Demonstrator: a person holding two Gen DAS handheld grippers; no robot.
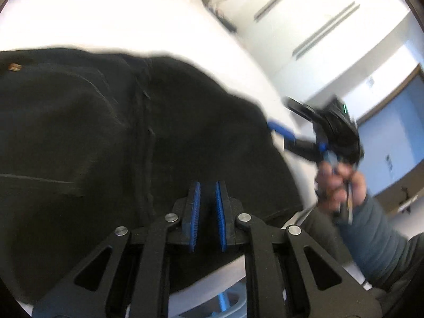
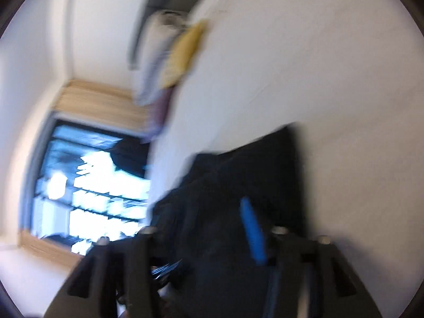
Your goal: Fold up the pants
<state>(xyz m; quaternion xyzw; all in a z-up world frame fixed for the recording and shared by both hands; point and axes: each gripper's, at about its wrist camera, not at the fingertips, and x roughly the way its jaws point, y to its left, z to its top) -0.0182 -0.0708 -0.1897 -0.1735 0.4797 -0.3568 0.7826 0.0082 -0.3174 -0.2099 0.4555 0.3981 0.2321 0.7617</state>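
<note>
Black pants (image 1: 119, 132) lie spread over a white surface (image 1: 106, 18), one edge hanging over its near rim. In the left wrist view my left gripper (image 1: 208, 206) sits low on the cloth, its blue pads (image 1: 195, 212) nearly together with dark fabric pinched between them. My right gripper (image 1: 286, 118) is at the pants' right edge, held by a person's hand (image 1: 336, 182). The right wrist view is blurred. There the right gripper (image 2: 209, 228) has its jaws well apart over the bunched pants (image 2: 238, 180), and only one blue pad (image 2: 251, 233) shows.
A yellow cloth (image 2: 185, 50) and pale bundled fabric (image 2: 156, 61) lie at the far end of the white surface. A wood-framed window (image 2: 92, 185) is to the left, white cabinet doors (image 1: 304, 13) are beyond. A grey sleeve (image 1: 376, 235) is at the right.
</note>
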